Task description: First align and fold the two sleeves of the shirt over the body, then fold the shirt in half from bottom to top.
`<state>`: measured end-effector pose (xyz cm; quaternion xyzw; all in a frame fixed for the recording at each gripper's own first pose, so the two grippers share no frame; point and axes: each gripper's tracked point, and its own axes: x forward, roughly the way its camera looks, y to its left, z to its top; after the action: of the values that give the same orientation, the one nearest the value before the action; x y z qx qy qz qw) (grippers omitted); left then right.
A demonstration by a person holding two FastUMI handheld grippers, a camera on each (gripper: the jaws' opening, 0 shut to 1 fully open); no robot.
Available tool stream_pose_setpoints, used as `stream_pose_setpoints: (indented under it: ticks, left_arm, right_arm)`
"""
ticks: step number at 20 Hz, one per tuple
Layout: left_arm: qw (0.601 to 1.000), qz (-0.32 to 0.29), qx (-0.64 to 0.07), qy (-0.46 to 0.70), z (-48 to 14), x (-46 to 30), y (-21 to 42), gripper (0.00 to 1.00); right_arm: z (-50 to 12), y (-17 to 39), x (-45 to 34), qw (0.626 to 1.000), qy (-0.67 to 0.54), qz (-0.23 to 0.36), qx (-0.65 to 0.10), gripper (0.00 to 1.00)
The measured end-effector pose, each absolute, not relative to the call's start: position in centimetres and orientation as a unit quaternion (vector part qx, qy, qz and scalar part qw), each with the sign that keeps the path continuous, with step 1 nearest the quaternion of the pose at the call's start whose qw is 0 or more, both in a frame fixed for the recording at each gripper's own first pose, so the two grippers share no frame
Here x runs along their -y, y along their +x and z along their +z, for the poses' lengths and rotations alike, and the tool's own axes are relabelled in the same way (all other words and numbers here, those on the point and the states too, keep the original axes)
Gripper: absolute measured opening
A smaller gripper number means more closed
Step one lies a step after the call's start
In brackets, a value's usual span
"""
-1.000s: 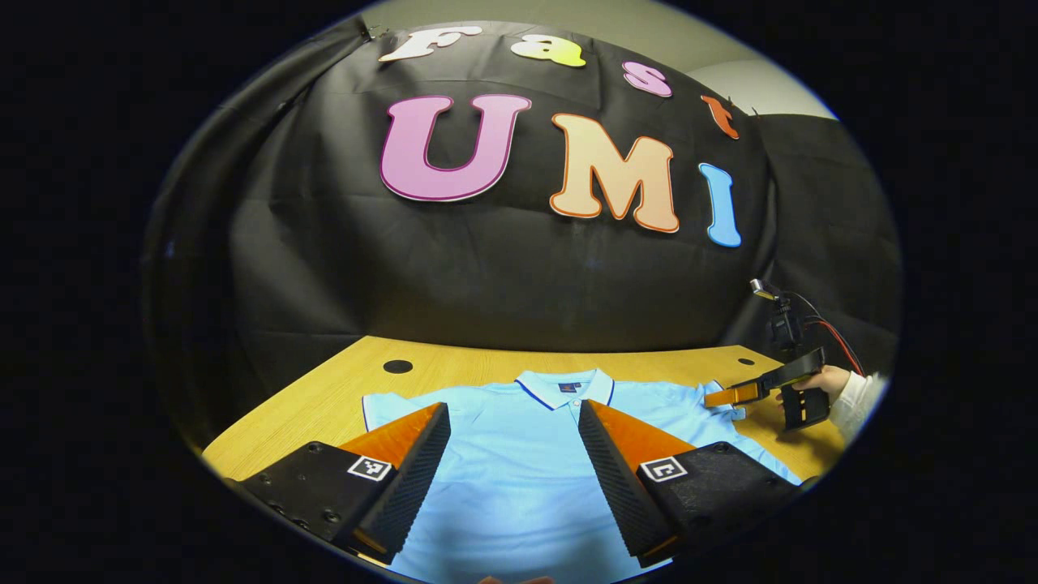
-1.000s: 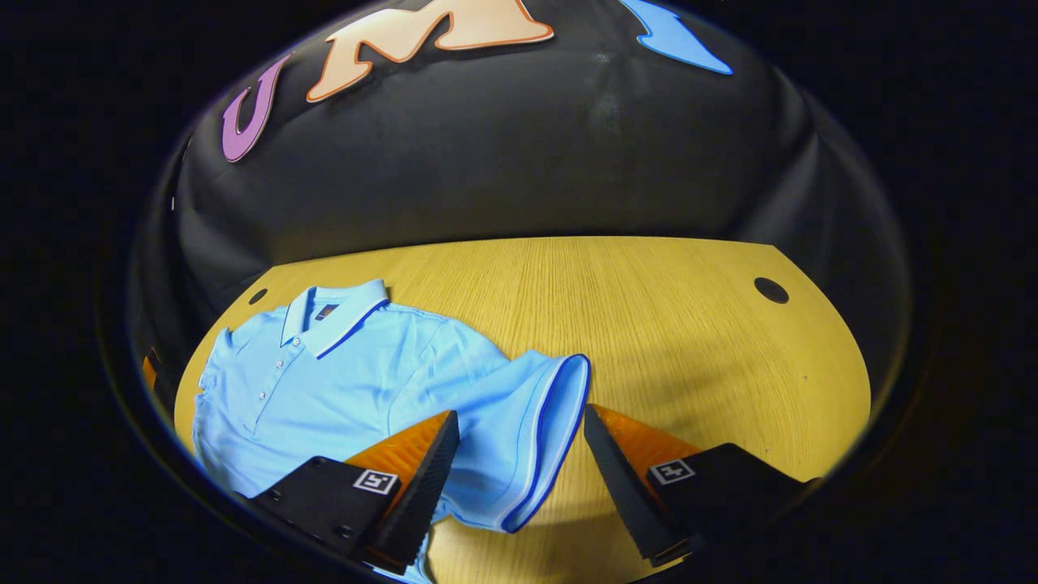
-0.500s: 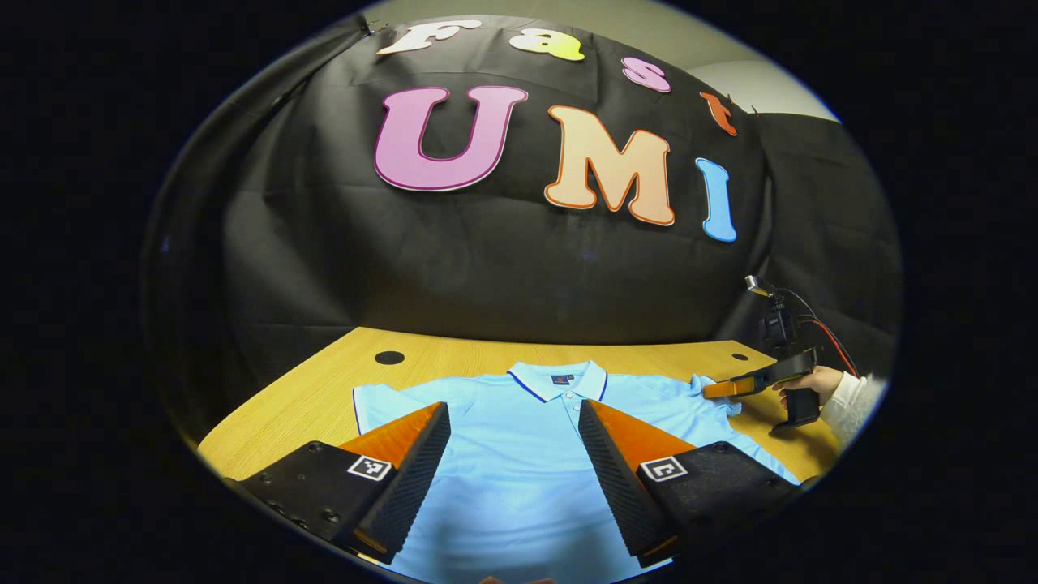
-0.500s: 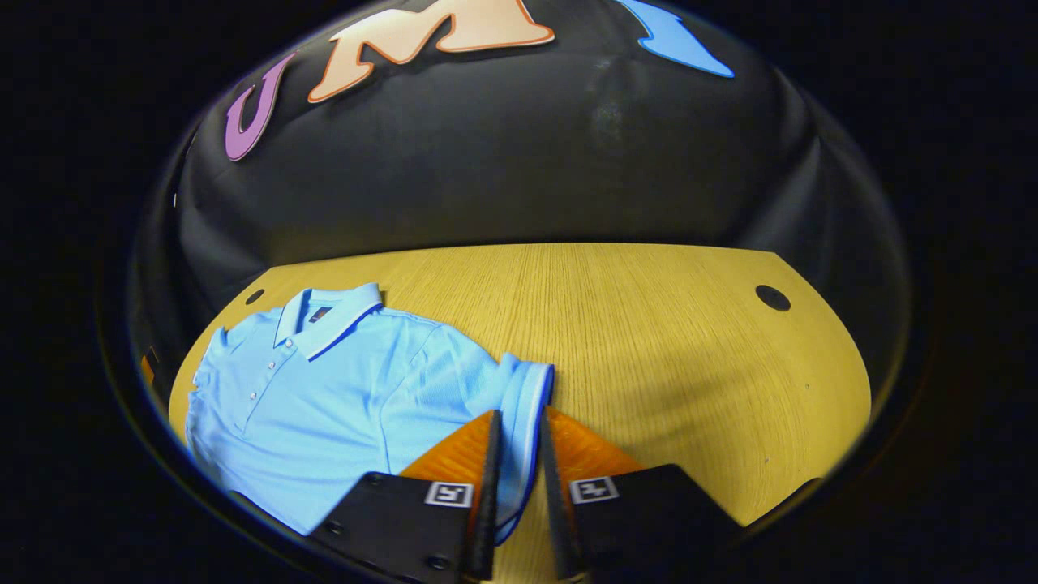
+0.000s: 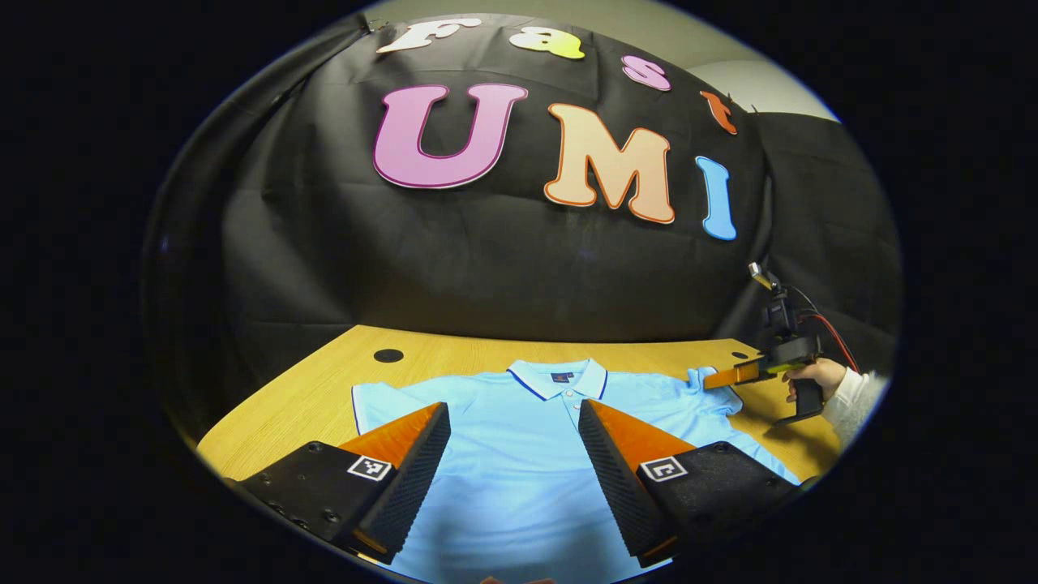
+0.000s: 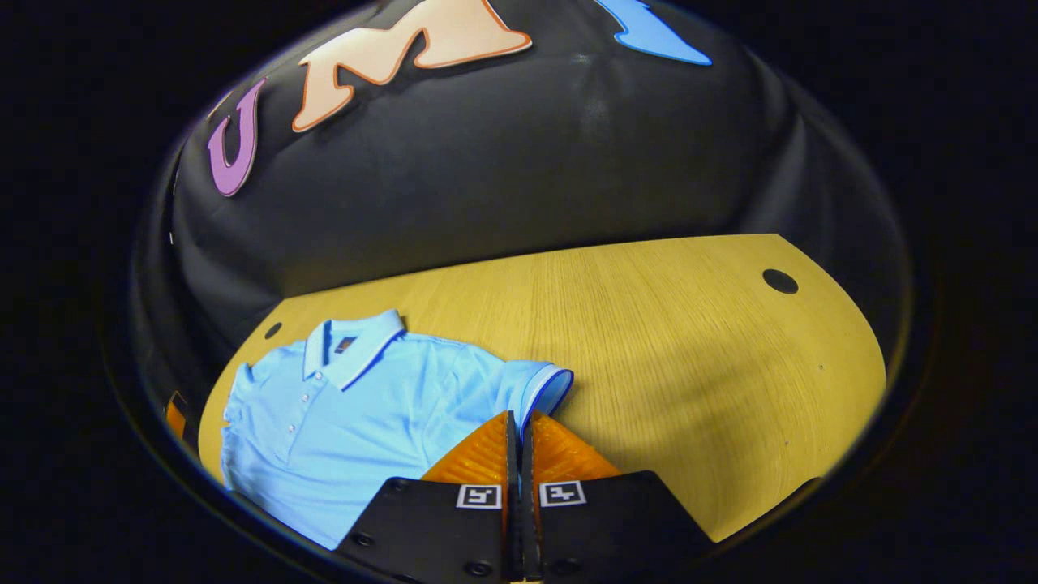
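Note:
A light blue polo shirt (image 5: 519,454) lies face up on the wooden table (image 5: 316,397), collar (image 5: 558,377) toward the wall. My left gripper (image 5: 512,434) hangs open over the shirt's body, nothing between its fingers. In the right gripper view my right gripper (image 6: 517,426) is shut on the shirt's right sleeve (image 6: 542,388), pinching its cuff and lifting it a little off the table. The left gripper view shows the same right gripper (image 5: 734,375) at the far right, held by a hand (image 5: 815,375) in a white sleeve, pinching that sleeve. The other sleeve (image 5: 369,401) lies flat.
The booth's black cloth wall (image 5: 486,276) rises right behind the table. Round cable holes sit in the tabletop at the back left (image 5: 388,355) and at the back right (image 6: 780,281). Bare wood (image 6: 689,349) spreads to the right of the shirt.
My right gripper went from open around the sleeve cuff to shut on it, and has raised the cuff slightly. My left gripper stayed open over the shirt, barely drifting.

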<state>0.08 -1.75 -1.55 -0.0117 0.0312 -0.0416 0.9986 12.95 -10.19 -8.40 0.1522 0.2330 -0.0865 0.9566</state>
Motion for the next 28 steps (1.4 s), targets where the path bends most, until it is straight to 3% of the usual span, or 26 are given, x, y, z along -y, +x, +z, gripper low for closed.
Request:
stream_pose_setpoints:
  ticks: [4,13,15,16,17,20,21,22,28]
  left_arm:
    - [0.999,-0.042,-0.03,-0.012,-1.4,1.8,0.0,0.95]
    - [0.999,-0.037,-0.027,-0.015,-1.5,1.5,0.1,0.95]
    - [0.999,-0.036,-0.029,-0.015,-1.5,1.5,0.2,0.94]
    - [0.999,-0.036,-0.031,-0.016,-1.7,1.4,0.2,0.94]
    - [0.999,-0.036,-0.03,-0.017,-1.6,1.4,0.2,0.94]
    - [0.999,-0.034,-0.026,-0.015,-1.4,1.2,0.2,0.95]
    - [0.999,-0.031,-0.025,-0.014,-1.3,1.0,0.3,0.95]
    - [0.999,-0.028,-0.024,-0.013,-1.3,0.8,0.4,0.94]
    - [0.999,0.001,-0.025,-0.025,-1.0,-1.7,0.7,0.94]
  right_arm:
    - [-4.9,14.0,5.2,0.959,0.21,-0.014,-0.191,0.03]
    - [-3.6,15.4,-8.3,0.935,0.281,0.117,-0.183,0.03]
    - [-4.2,15.4,-9.9,0.935,0.271,0.131,-0.186,0.12]
    - [-4.1,15.4,-10.6,0.933,0.272,0.139,-0.188,0.25]
    - [-4.0,15.2,-11.2,0.93,0.278,0.147,-0.188,0.27]
    - [-3.5,13.9,-11.8,0.929,0.271,0.166,-0.19,0.77]
    - [-3.4,13.7,-11.8,0.935,0.254,0.167,-0.184,0.8]
    - [-3.2,13.2,-11.7,0.941,0.236,0.165,-0.177,0.97]
    - [-2.4,8.5,-10.6,0.968,0.136,0.154,-0.144,0.98]
